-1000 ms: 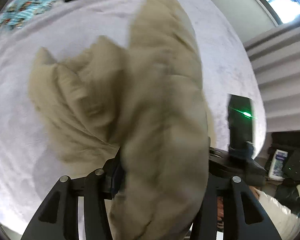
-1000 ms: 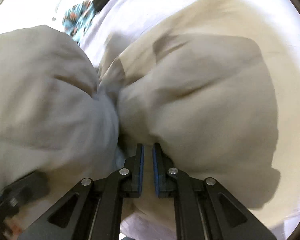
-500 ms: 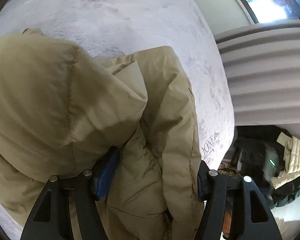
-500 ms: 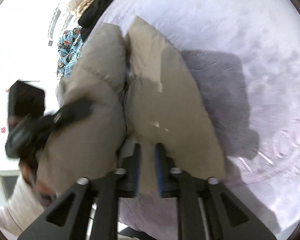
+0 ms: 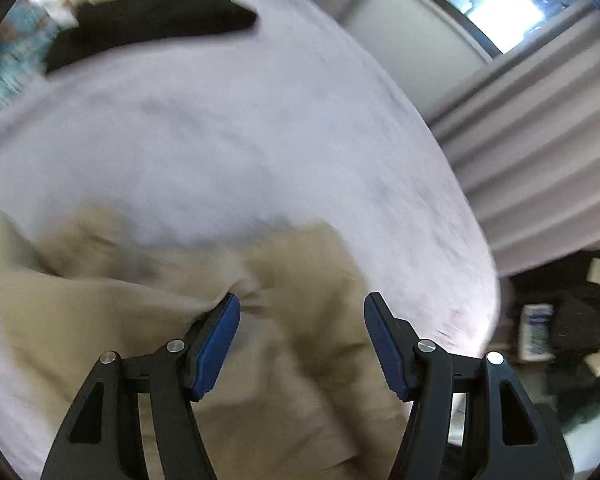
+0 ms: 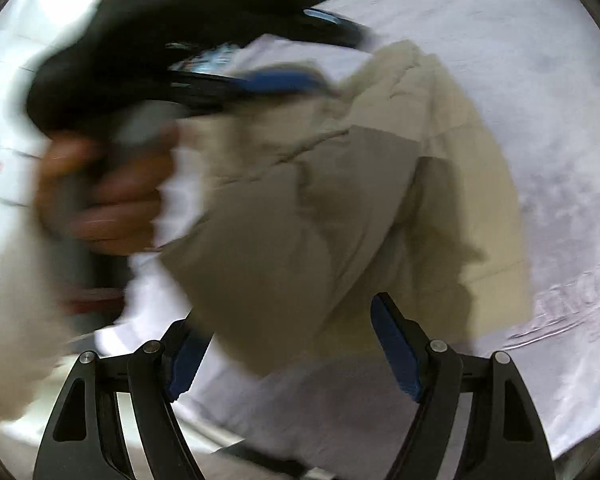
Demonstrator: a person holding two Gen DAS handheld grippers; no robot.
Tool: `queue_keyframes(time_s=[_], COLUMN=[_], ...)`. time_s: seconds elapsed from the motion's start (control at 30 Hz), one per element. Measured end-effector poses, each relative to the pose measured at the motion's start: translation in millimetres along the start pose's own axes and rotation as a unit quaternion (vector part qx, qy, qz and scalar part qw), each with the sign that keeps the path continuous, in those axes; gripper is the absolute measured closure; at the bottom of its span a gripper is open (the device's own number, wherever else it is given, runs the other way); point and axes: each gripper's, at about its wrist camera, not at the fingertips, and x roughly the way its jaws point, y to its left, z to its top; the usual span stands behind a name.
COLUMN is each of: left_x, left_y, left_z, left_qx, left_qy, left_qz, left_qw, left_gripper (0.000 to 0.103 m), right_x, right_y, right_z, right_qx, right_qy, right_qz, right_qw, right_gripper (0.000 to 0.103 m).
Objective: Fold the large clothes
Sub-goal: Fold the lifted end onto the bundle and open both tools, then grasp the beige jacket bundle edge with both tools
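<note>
A beige puffy jacket [image 5: 148, 320] lies bunched on the pale lilac bed sheet [image 5: 240, 128]. My left gripper [image 5: 302, 320] hovers just above it, open, with only loose jacket fabric showing in the wide gap between its blue pads [image 5: 220, 340]. In the right wrist view the jacket [image 6: 340, 208] fills the middle. My right gripper [image 6: 290, 344] has its jaws opening; the jacket's near edge sits between them and no pad presses on it. The left gripper [image 6: 312, 48] is blurred at the upper left, with a hand [image 6: 100, 200] holding it.
A black garment [image 5: 148, 24] lies at the bed's far side beside a blue patterned cloth [image 5: 0, 60]. To the right are the bed's edge, a ribbed grey wall [image 5: 540, 140], a window [image 5: 500, 0] and floor clutter [image 5: 560, 320].
Both grippers have let go of the jacket and drawn back from it. The right jaws went from shut to wide apart. The jacket has dropped onto the sheet.
</note>
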Motion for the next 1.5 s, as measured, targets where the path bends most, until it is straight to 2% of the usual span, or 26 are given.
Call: queue_keyframes(time_s=[0.03,0.07,0.13,0.23,0.27,0.37,0.43,0.57,0.7,0.83,0.9,0.97,1.03,1.1,1.13,1.17,1.2,1.23,1.33,1.43,1.47,1.5], left_x=[-9.0,-21.7,-35.2,-38.9,-38.1,-25.9,-8.1,18.1,38.7,59.0,68.1,69.4,70.0,70.9,71.9,72.0,71.8,72.2,71.8,68.9,65.4,60.8], left_y=[6.9,20.0,42.4,76.8,84.8,106.8,101.7,82.1,51.6,23.1,18.1,20.1,26.8,30.6,31.4,31.4,30.7,29.7,27.8,28.3,29.0,30.1], left_z=[-0.7,-4.9,-14.6,-36.6,-42.2,-53.4,-50.5,-40.5,-32.9,-32.4,-32.1,-32.4,-30.9,-30.8,-31.1,-31.3,-31.5,-31.8,-32.3,-31.5,-31.0,-30.9], left_qx=[0.0,0.0,-0.003,0.0,-0.005,-0.055,-0.064,-0.044,-0.019,0.021,0.028,0.019,0.008,0.005,0.003,0.002,0.001,0.0,-0.005,-0.005,-0.007,-0.01], left_qy=[-0.018,-0.039,-0.058,-0.063,-0.059,-0.045,-0.04,-0.042,-0.039,-0.039,-0.037,-0.036,-0.034,-0.033,-0.033,-0.034,-0.035,-0.036,-0.037,-0.034,-0.034,-0.036], left_qz=[0.023,0.055,0.081,0.181,0.186,0.172,0.168,0.169,0.156,0.17,0.184,0.184,0.178,0.175,0.175,0.176,0.178,0.18,0.182,0.186,0.188,0.187], left_qw=[0.9996,0.9977,0.9951,0.9815,0.9807,0.9825,0.9829,0.9837,0.9868,0.9845,0.9818,0.9821,0.9834,0.984,0.984,0.9838,0.9835,0.9831,0.9825,0.9819,0.9816,0.9816], left_gripper=[0.038,0.038,0.038,0.038,0.038,0.038,0.038,0.038,0.038,0.038,0.038,0.038,0.038,0.038,0.038,0.038,0.038,0.038,0.038,0.038,0.038,0.038], right_x=[2.5,4.1,3.5,-10.6,-14.5,-14.8,-11.8,-16.6,-17.7,-6.7,-1.0,-11.7,-33.5,-67.8,-76.4,-91.4,-96.7,-100.5,-80.2,-28.1,-7.6,-3.6], right_y=[-1.6,-5.6,-14.5,-16.6,-16.1,-14.5,-26.3,-38.4,-73.2,-105.6,-123.7,-136.9,-141.6,-139.1,-137.7,-136.0,-135.5,-132.8,-128.9,-132.5,-134.8,-139.5], right_z=[0.4,0.4,-0.4,-4.5,-5.7,-6.6,-0.5,-3.3,-4.0,-10.6,-13.5,-13.6,-10.8,0.2,5.7,18.1,24.8,41.5,79.9,111.2,123.0,126.1], right_qx=[0.013,0.03,0.06,0.068,0.065,0.074,0.094,0.099,0.122,0.144,0.168,0.2,0.206,0.183,0.176,0.165,0.159,0.146,0.127,0.132,0.141,0.153], right_qy=[-0.005,-0.007,-0.013,-0.043,-0.05,-0.053,-0.046,-0.049,-0.049,-0.04,-0.023,-0.022,-0.037,-0.068,-0.078,-0.097,-0.105,-0.114,-0.095,-0.053,-0.033,-0.034], right_qz=[-0.009,-0.007,-0.004,-0.015,-0.024,-0.039,-0.041,-0.062,-0.078,-0.086,-0.059,-0.021,-0.015,-0.016,-0.011,0.006,0.015,0.032,0.069,0.101,0.082,0.058], right_qw=[1.0,0.999,0.998,0.997,0.996,0.995,0.994,0.992,0.988,0.985,0.984,0.979,0.978,0.981,0.981,0.981,0.982,0.982,0.985,0.985,0.986,0.986], right_gripper=[0.047,0.071,0.087,0.093,0.093,0.093,0.093,0.094,0.093,0.093,0.091,0.084,0.077,0.069,0.057,0.04,0.035,0.035,0.035,0.035,0.035,0.037])
